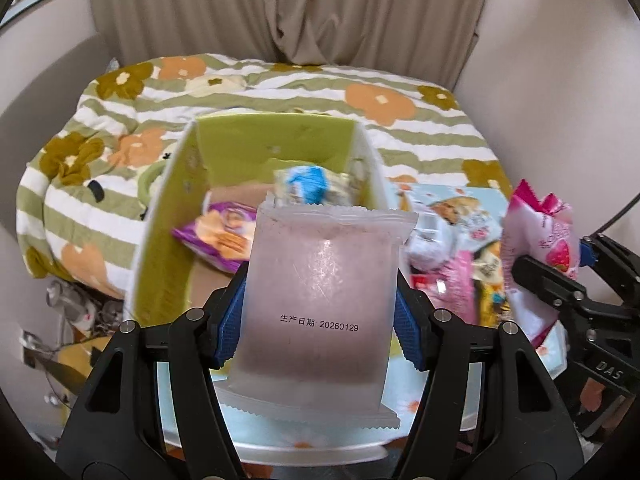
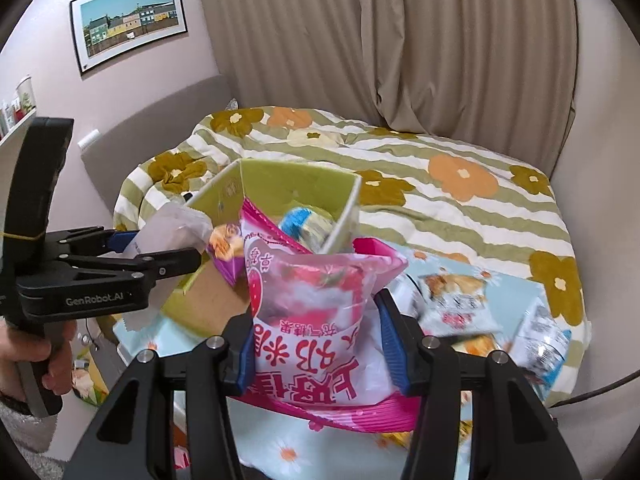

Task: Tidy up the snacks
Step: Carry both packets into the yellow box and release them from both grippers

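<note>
The left hand-held gripper (image 1: 320,312) pinches a frosted, translucent pink snack packet (image 1: 320,300) between its blue pads (image 1: 228,336), holding it upright with the printed date line facing the camera. The packet hangs in front of an open green cardboard box (image 1: 276,144), whose plain brown floor shows inside. In the box lie a purple snack packet (image 1: 218,236) toward the left wall and a blue-and-white wrapped snack (image 1: 310,188) near the far right corner.

The right hand-held gripper (image 2: 318,344) is clamped on a pink strawberry-print bag (image 2: 316,308), its blue pads (image 2: 390,348) pressing the bag's sides, with the large red lettering upside down in the right wrist view. The bag's top edge overlaps the near right corner of the green box from this view. In the left wrist view the same bag (image 1: 540,256) shows at the right, held just beside the loose pile.

Right of the box, several loose snack packets (image 2: 456,304) lie jumbled on a light blue flowered cloth (image 2: 280,448); a clear-wrapped white snack (image 2: 540,336) lies farther right. Behind is a bed with a green-striped floral quilt (image 2: 460,208), beige curtains (image 2: 400,40), and a framed picture of coloured houses (image 2: 130,20) on the wall. A person's hand (image 2: 24,356) grips the left device's handle.
</note>
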`<action>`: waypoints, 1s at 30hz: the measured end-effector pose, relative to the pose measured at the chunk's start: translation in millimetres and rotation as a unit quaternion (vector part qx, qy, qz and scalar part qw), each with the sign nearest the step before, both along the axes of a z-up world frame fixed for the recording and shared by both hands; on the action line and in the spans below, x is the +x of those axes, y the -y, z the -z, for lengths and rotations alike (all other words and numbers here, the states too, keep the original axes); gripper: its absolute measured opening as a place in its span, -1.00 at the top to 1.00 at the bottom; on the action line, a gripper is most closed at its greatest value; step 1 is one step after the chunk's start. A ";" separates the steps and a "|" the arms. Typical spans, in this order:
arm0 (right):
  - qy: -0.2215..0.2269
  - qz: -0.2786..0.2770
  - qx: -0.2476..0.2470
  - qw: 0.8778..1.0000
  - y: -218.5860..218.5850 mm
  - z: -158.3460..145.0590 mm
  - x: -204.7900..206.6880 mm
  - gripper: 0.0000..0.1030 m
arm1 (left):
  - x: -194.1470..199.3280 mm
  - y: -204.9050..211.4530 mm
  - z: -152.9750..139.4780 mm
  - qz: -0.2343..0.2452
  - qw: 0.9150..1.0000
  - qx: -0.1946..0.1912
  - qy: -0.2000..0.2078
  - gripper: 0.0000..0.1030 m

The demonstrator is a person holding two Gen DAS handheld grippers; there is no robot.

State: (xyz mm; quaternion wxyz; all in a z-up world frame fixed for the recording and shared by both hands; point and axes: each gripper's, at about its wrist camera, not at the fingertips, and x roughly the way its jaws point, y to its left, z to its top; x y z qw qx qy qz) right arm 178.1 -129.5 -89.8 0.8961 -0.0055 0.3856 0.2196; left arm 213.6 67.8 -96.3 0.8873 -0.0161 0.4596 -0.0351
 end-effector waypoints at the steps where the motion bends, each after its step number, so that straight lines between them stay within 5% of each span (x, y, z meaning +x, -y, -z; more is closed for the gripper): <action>1: -0.002 0.001 0.003 1.000 -6.2 0.3 4.3 0.07 | 5.2 -6.1 3.1 0.001 1.000 0.005 -0.003 -0.17; 13: -0.048 0.014 0.002 0.999 -73.1 27.9 43.5 0.07 | 55.4 -70.1 62.2 0.001 0.997 0.040 -0.060 -0.21; 16: -0.062 0.020 -0.001 0.998 -79.3 35.8 47.0 0.07 | 54.1 -71.6 62.9 0.012 0.997 0.038 -0.059 -1.00; 30: -0.123 0.022 0.011 0.992 -117.4 48.6 73.3 0.07 | 14.1 -87.0 51.5 0.030 0.997 0.063 -0.021 -0.99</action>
